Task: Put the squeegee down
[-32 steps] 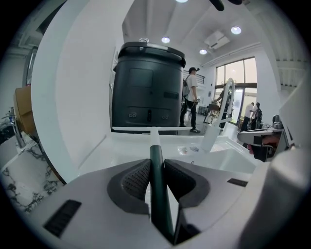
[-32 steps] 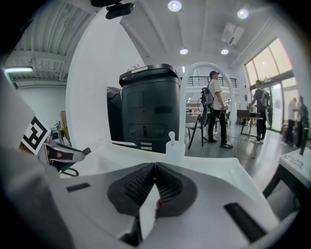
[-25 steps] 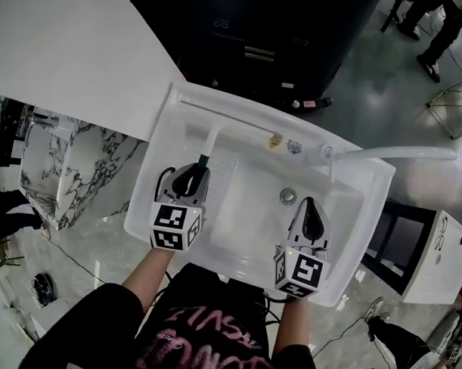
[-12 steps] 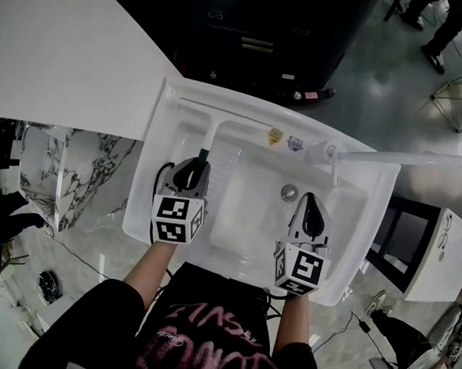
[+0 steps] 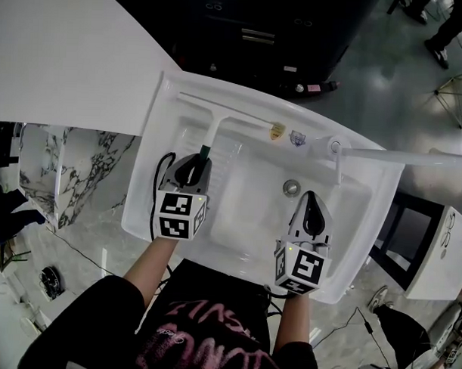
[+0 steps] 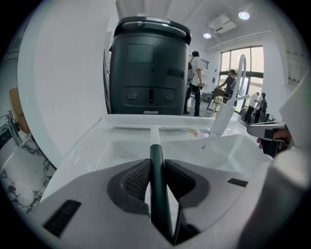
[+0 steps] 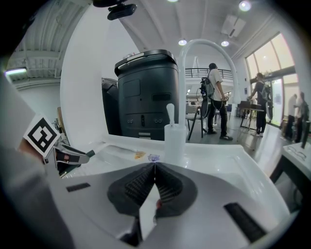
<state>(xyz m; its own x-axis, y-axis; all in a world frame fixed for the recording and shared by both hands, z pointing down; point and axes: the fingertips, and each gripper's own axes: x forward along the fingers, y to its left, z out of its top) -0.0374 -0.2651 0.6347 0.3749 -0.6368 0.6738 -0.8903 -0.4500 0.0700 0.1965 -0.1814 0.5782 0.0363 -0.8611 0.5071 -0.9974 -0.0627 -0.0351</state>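
Green-handled squeegee [image 5: 211, 135] pinched by L gripper [image 5: 196, 168], lower than before; R gripper [image 5: 311, 205] jaws together.

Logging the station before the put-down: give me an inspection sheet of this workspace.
Surface: white sink, basin bare but for the drain; faucet at right rear.
Job's things: squeegee, blade along the back ledge, contact unclear; not released.
Clutter: yellowish sticker and bluish sticker on the back ledge.
Grippers: left gripper shut on the squeegee's dark green handle; right gripper shut, empty, over the basin.
Cables: black cable looped beside the left gripper.
Surroundings: dark machine behind the sink, marble-patterned floor, people far off.
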